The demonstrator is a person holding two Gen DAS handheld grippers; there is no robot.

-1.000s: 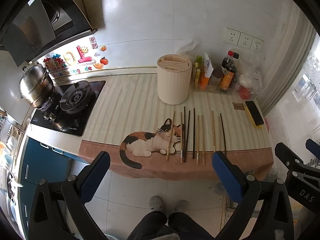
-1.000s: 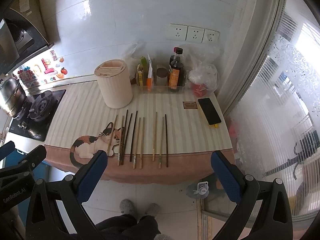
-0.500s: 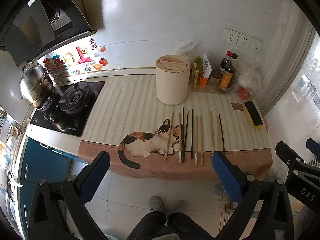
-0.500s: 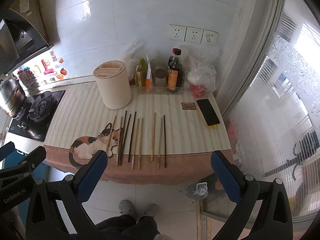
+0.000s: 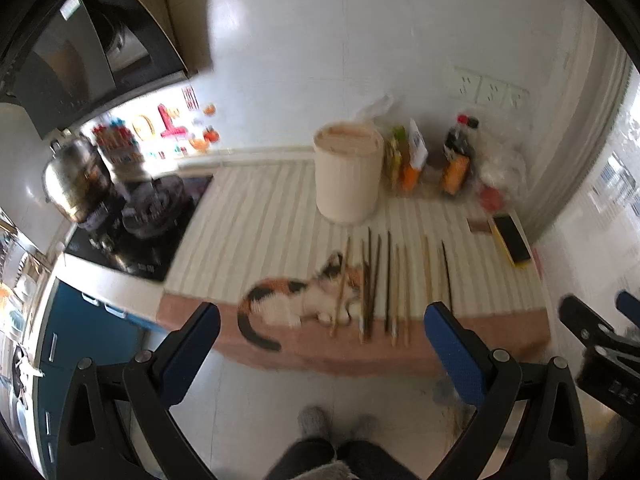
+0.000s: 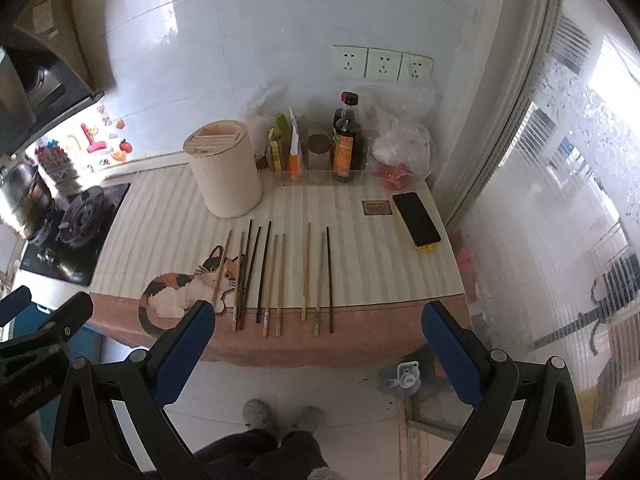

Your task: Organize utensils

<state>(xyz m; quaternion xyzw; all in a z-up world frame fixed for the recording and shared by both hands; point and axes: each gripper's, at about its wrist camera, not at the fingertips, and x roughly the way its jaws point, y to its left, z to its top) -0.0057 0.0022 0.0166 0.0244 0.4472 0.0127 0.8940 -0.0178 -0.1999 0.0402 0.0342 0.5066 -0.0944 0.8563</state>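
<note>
Both hand-held grippers (image 5: 320,344) (image 6: 318,344) spread empty above slender wooden chopsticks (image 6: 276,276).

White letters "DAS" stand on the black body of the right gripper (image 5: 608,364), seen from the left wrist. Lettering on the left gripper (image 6: 32,364), the bottle label and the small card is too blurred to read.

The left wrist view has been turned a little, so the worktop (image 5: 496,324) is now seen tilted and blurred. The chopsticks (image 5: 372,284) have been shifted slightly left in that frame. In the right wrist view, the cream holder (image 6: 224,174) is seen a bit higher.
</note>
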